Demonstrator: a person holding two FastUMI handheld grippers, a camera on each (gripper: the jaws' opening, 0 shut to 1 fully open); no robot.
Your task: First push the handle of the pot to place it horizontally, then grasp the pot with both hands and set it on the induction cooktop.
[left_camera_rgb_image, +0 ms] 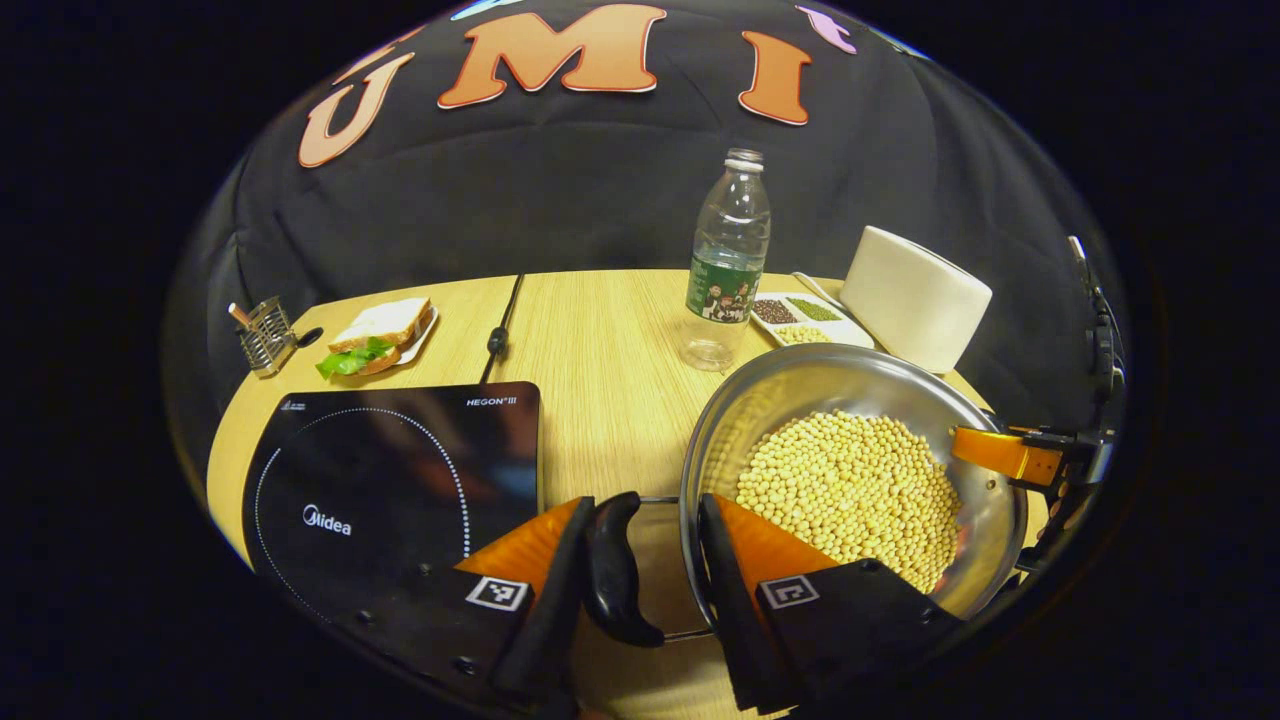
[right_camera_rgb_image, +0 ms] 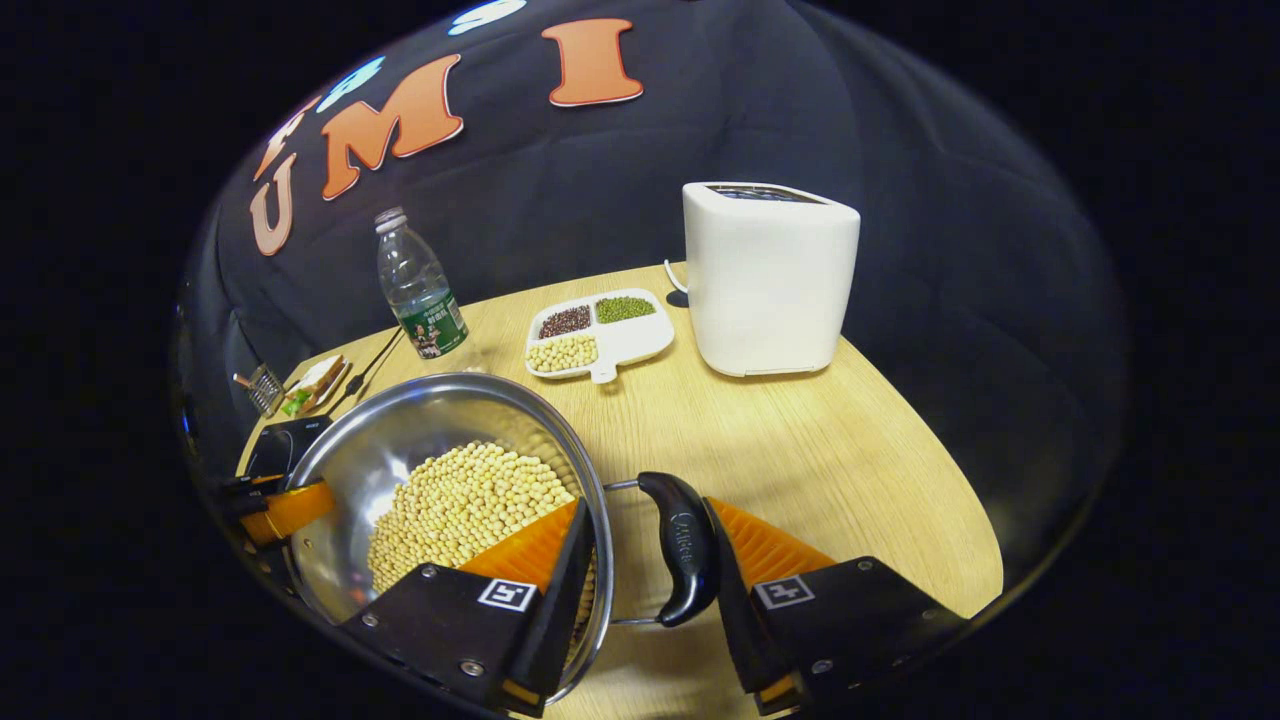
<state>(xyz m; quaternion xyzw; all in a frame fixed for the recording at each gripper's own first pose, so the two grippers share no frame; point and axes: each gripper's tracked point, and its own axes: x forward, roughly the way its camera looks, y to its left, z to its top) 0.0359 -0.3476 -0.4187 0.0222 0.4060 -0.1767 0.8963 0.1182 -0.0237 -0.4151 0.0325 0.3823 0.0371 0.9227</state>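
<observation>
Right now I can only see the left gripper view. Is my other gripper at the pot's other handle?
Observer: Yes. In the right gripper view, the right gripper has its jaws on either side of the black right handle, with a gap showing.
Operator: Is that handle flat?
Observer: It sticks out sideways from the rim of the pot, on its wire loop.
Operator: Anything behind the pot I can't see?
Observer: The white divided dish has a small tab on its near edge.
</observation>
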